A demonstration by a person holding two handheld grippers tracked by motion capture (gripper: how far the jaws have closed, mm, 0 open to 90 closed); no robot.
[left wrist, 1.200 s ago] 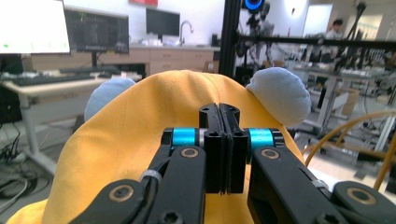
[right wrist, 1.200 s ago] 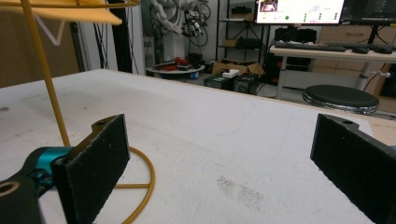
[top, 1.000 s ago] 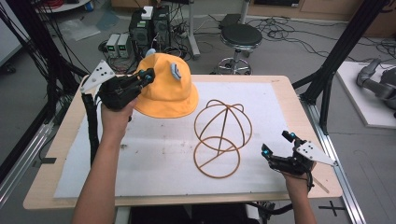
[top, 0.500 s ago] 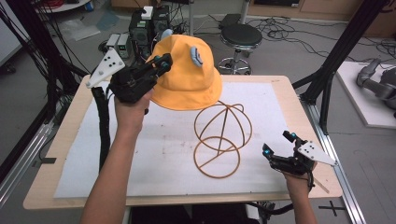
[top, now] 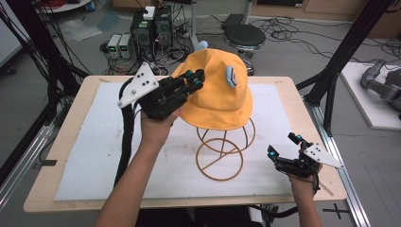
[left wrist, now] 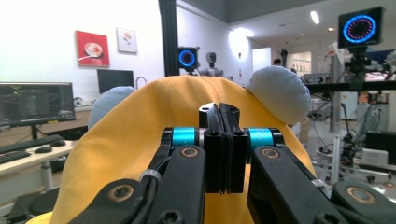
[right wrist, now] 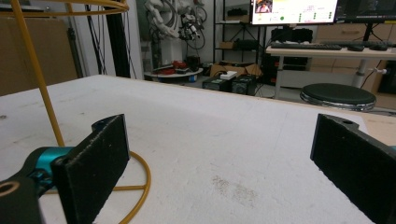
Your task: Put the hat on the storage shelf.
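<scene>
Two grippers: working at one table, one busy and one waiting.
Right gripper: resting low at the near right edge, jaws standing wide apart, gripping nothing, pointing across the white mat.
Left gripper: hanging higher up, jaws squeezing tight together, pinching the cloth of the yellow hat at its left side.
Wire stand: sitting on the mat in the middle, just left of the right gripper, bottom ring lying flat, top part hiding under the hat.
Yellow hat: hovering over the top of the wire stand, brim drooping around it; hard telling if sitting fully on the wire or only touching it.
Hat ears: showing as two small grey-blue bumps, one on the crown, one peeking behind.
Done, going by the look of it: picking up the hat and bringing it right above the stand.
Left to do, most likely: lowering it snugly, straightening it, letting go.
Far back: floor with cables, small boxes and a round stool.
</scene>
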